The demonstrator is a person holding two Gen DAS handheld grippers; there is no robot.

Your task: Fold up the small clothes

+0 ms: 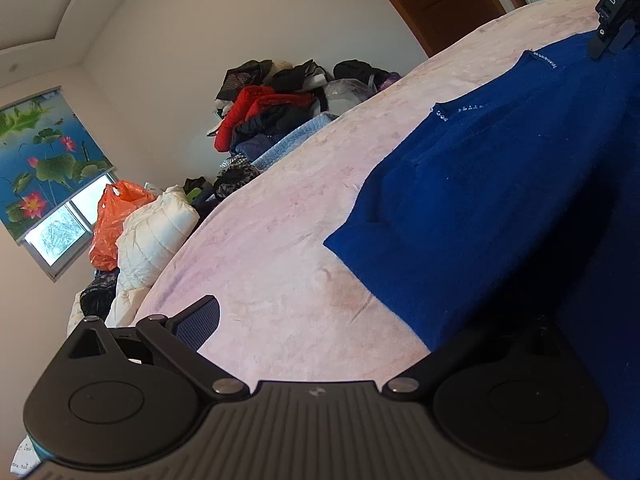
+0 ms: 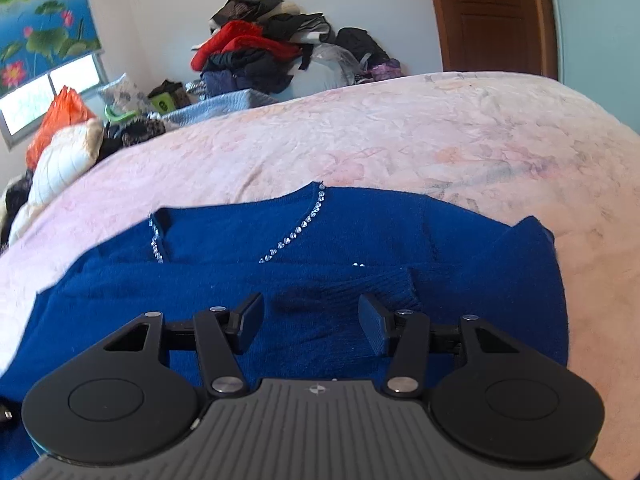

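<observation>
Left wrist view: the blue sweater (image 1: 500,200) lies flat on the pink bedspread (image 1: 280,240), filling the right half of the picture. Its near corner ends in a sharp straight edge, and to the left of that edge the bedspread runs bare as far as the bed's far side. Beyond that side, away from the sweater, a white quilted jacket (image 1: 156,232), an orange plastic bag (image 1: 116,216) and a heap of clothes (image 1: 280,116) stand against the wall. The left gripper (image 1: 360,328) is tilted, low over the bedspread just beside the sweater's near corner. Its left finger (image 1: 198,322) shows over bare bedspread; the right one is lost in shadow against the sweater, yet the two linkages stand wide apart, so the jaws are open with nothing between them. At the top right, part of the right gripper (image 1: 612,20) hangs over the sweater's far part.

Right wrist view: the sweater (image 2: 360,232) is spread across the foreground, its rhinestone neckline (image 2: 296,232) towards the far side and a folded sleeve (image 2: 352,296) lying across the body. Past the neckline the bedspread (image 2: 400,140) is open up to the wooden door (image 2: 492,16). The right gripper (image 2: 310,322) points downward just above the sleeve, jaws parted, pads clear of the cloth.
</observation>
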